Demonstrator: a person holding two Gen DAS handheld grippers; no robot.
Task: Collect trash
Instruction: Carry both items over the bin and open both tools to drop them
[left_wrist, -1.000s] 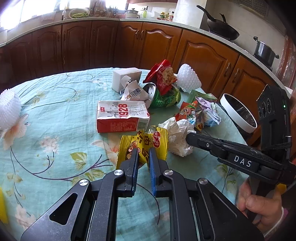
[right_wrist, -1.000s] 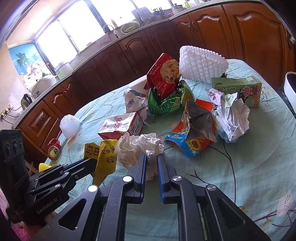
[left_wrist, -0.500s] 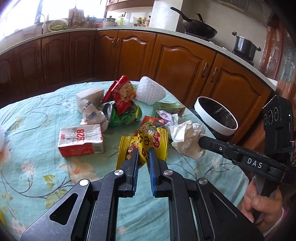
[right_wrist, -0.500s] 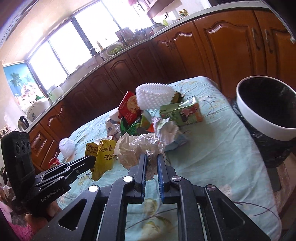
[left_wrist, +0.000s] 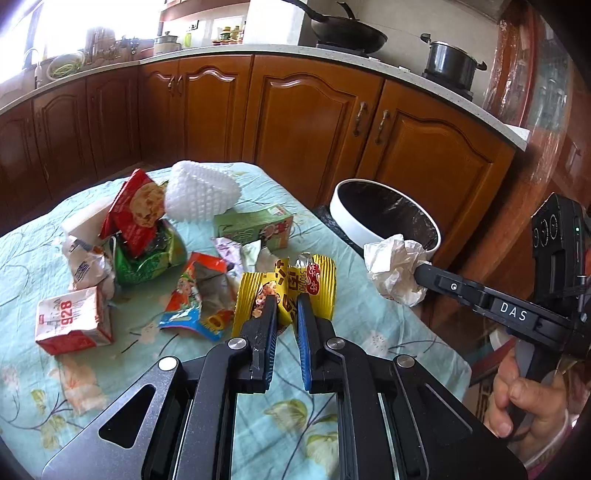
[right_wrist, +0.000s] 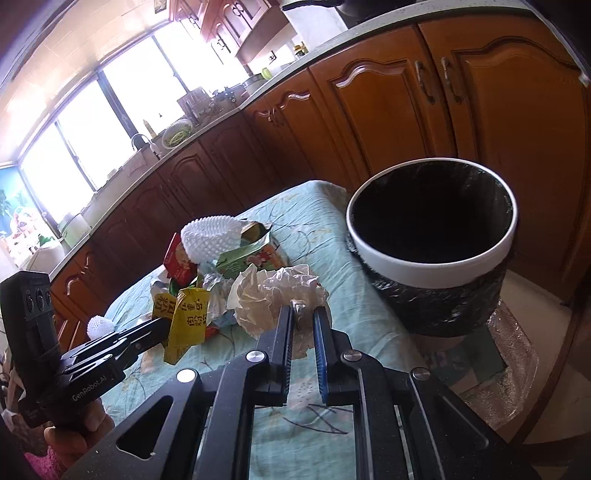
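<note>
Table: round, teal floral cloth (left_wrist: 373, 325), brown wooden kitchen cabinets (left_wrist: 310, 122) curving behind.
Leftover trash: red-and-white carton (left_wrist: 72, 321), red snack bag (left_wrist: 135, 210), white foam net sleeve (left_wrist: 201, 192), green juice box (left_wrist: 255, 225), all lying on the cloth.
My left gripper (left_wrist: 286, 302): clamped tight on a yellow crinkled snack wrapper (left_wrist: 291, 284), held above the table.
My right gripper (right_wrist: 303, 314): pinched on a crumpled white paper wad (right_wrist: 277, 295), near the bin.
Bin: white-rimmed round bin with black liner (right_wrist: 432, 258), just beside the table edge; inside too dark to tell.
</note>
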